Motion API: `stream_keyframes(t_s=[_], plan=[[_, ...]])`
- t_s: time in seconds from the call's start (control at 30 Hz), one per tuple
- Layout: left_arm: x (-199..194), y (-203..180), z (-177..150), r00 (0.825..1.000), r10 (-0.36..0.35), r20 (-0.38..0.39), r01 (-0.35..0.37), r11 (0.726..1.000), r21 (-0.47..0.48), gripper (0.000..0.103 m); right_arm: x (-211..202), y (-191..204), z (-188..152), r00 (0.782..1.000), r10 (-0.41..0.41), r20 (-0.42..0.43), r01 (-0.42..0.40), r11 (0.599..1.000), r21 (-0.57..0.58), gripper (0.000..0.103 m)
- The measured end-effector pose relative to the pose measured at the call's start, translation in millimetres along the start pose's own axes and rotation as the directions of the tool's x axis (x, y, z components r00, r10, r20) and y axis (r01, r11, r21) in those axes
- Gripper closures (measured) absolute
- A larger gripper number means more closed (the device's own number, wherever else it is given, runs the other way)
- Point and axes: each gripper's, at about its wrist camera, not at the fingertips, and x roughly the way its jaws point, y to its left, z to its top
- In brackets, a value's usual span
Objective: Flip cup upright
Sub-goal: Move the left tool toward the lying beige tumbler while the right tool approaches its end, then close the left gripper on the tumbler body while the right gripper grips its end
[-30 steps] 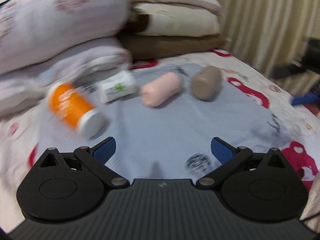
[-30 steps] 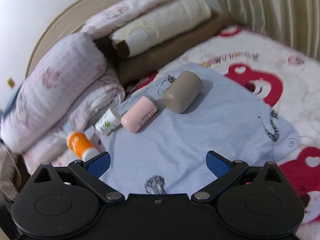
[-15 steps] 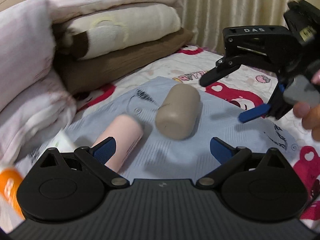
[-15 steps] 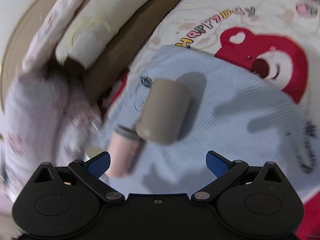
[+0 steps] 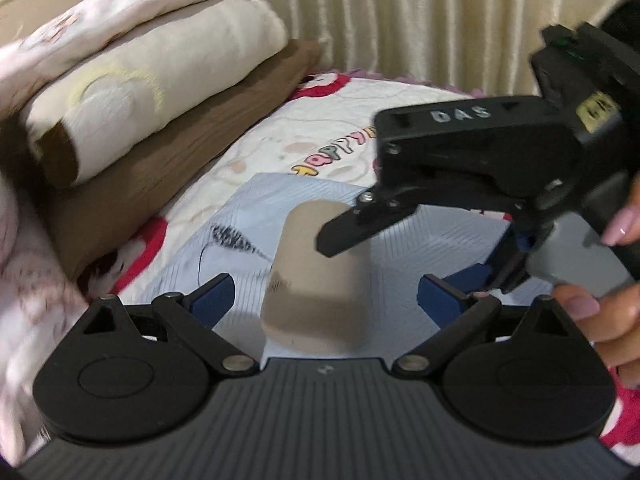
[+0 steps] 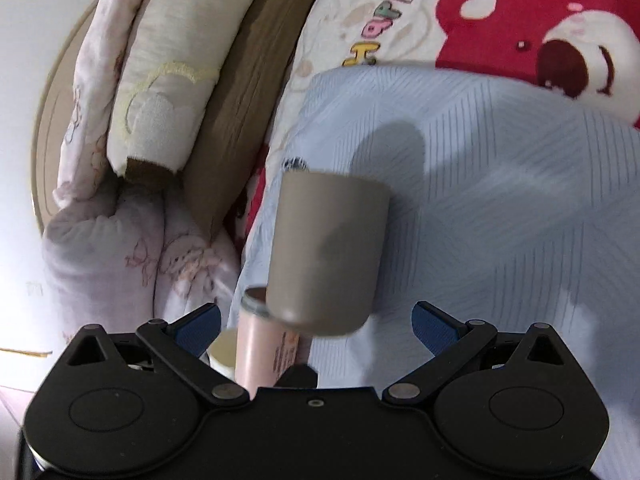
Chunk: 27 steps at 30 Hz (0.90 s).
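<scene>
A taupe cup [image 5: 316, 280] lies on its side on a light blue cloth [image 5: 248, 216], its closed base toward my left gripper. My left gripper [image 5: 324, 294] is open, its blue pads either side of the cup's near end without touching. My right gripper [image 6: 316, 320] is open above the cup [image 6: 328, 252], looking down on it. The right gripper also shows in the left wrist view [image 5: 420, 252], hovering over the cup's far right side, held by a hand.
A pink tumbler [image 6: 268, 352] lies beside the cup, with a white-capped bottle [image 6: 224, 350] past it. Stacked pillows and folded blankets [image 5: 140, 92] rise at the left. Red bear bedsheet [image 6: 520, 40] surrounds the cloth. Curtains [image 5: 420, 12] hang behind.
Both grippers have moved in on the taupe cup. It now sits between my left fingers, and the right gripper has come lower over it. The orange bottle left view.
</scene>
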Motion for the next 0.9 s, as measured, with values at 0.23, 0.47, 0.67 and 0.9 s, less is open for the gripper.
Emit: stream_keyframes(t_s=[0.23,0.47,0.67,0.9], plan=[[25,15,5,0.997,-0.045,-0.057,0.045,0.999,-0.007,0.004,12,-4,16,0.999,0.037,0.009,-0.037,0.999,0.018,0.0],[47,12,8,0.996,0.013,-0.089,-0.011,0.999,0.031,0.004,19,-9,17,1.0,0.018,0.007,-0.019,0.999,0.038,0.003],[60,7,2,0.985,-0.022,-0.173,0.035,0.997,0.073,0.02,19,-18,21,0.999,0.045,0.021,-0.047,0.996,0.082,0.008],[56,-5,-4,0.984,0.037,-0.172,-0.022,0.996,0.089,0.028,29,-12,22,1.0,0.005,0.03,-0.008,0.996,0.084,0.024]])
